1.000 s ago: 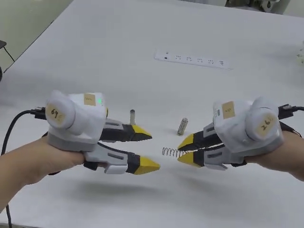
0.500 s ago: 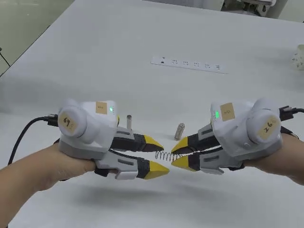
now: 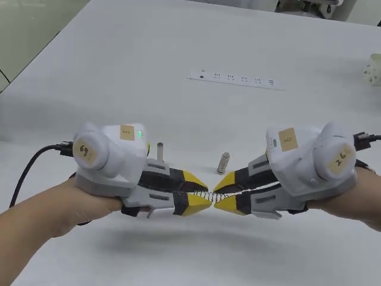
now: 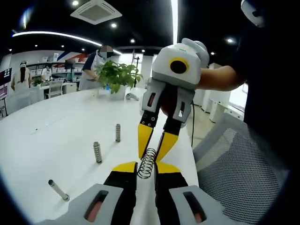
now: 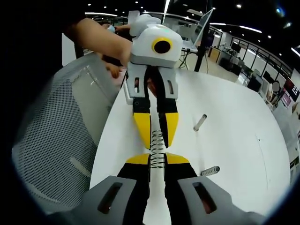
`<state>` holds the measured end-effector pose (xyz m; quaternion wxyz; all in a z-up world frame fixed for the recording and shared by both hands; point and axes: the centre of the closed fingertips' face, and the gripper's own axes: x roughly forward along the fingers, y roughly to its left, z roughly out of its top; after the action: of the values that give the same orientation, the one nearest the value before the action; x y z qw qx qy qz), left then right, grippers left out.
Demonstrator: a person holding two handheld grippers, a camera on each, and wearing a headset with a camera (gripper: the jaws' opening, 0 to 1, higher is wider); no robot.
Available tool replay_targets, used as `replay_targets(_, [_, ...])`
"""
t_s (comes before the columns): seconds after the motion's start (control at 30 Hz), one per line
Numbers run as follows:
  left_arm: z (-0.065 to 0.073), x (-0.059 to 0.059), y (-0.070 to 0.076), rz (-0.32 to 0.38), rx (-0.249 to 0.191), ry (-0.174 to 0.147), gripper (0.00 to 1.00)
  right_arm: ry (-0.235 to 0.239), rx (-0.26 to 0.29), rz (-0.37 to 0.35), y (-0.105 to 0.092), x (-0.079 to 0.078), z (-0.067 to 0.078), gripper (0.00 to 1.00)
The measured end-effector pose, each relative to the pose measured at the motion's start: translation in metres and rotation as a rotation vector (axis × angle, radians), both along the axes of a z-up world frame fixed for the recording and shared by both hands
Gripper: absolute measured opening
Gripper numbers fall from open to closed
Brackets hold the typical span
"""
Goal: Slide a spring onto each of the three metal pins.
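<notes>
Left gripper (image 3: 208, 194): clamped on thin silver coil spring (image 4: 146, 162)
Right gripper (image 3: 215, 196): gripping spring's other end
Bare grey metal pin (image 3: 160, 150): beyond spring

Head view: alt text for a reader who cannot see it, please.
The left gripper and right gripper meet tip to tip above a white table, each closed on one end of a small spring. Behind stand a bare pin and a spring-covered pin.
</notes>
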<state>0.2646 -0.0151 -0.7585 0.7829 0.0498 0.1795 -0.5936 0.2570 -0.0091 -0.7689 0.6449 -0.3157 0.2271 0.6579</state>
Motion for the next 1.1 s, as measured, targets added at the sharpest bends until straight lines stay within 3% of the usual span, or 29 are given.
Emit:
replay_targets(0.63, [0.0036, -0.0023, -0.0014, -0.022, 0.000, -0.034, 0.02, -0.007, 0.006, -0.002, 0.0005, 0.0023, 0.0001, 0.08])
replay_targets(0.9, [0.0045, -0.0057, -0.0006, -0.033, -0.002, -0.031, 0.02, 0.005, 0.018, -0.004, 0.0017, -0.0003, -0.0001, 0.08])
replay_targets(1.0, [0.0048, -0.0079, -0.0013, -0.038, -0.004, -0.029, 0.02, 0.033, 0.030, -0.024, 0.0005, -0.0016, 0.0007, 0.09])
replay_targets(1.1, [0.0045, -0.0081, -0.0006, -0.037, -0.004, -0.024, 0.02, 0.026, 0.011, -0.028, -0.0067, -0.0009, -0.0033, 0.12])
